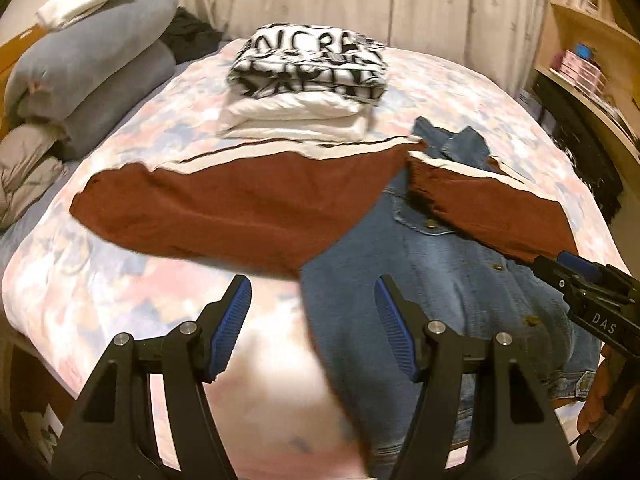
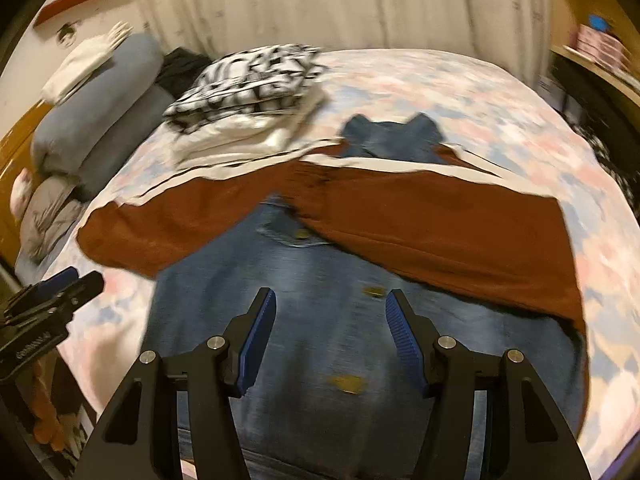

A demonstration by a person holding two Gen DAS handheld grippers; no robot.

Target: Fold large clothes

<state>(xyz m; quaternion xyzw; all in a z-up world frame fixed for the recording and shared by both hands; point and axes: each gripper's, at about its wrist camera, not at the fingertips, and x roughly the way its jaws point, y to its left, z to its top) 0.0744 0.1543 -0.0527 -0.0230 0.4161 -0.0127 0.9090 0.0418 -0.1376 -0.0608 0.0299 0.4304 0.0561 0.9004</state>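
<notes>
A blue denim jacket (image 1: 440, 288) with rust-brown sleeves (image 1: 224, 208) and white stripes lies spread front-up on the bed, collar toward the far side. It also shows in the right wrist view (image 2: 320, 312), sleeves (image 2: 460, 232) stretched out left and right. My left gripper (image 1: 314, 304) is open and empty, hovering above the jacket's near left edge. My right gripper (image 2: 331, 312) is open and empty above the jacket's button line. The right gripper also shows at the right edge of the left wrist view (image 1: 576, 276); the left gripper at the left edge of the right wrist view (image 2: 76, 284).
A stack of folded clothes, black-and-white printed on top (image 1: 308, 64), white below, sits beyond the jacket (image 2: 248, 84). Grey pillows (image 1: 88, 64) and a white garment lie at the left. The bed has a pink-blue floral cover (image 1: 100, 288). Curtains behind, shelves (image 1: 580, 52) right.
</notes>
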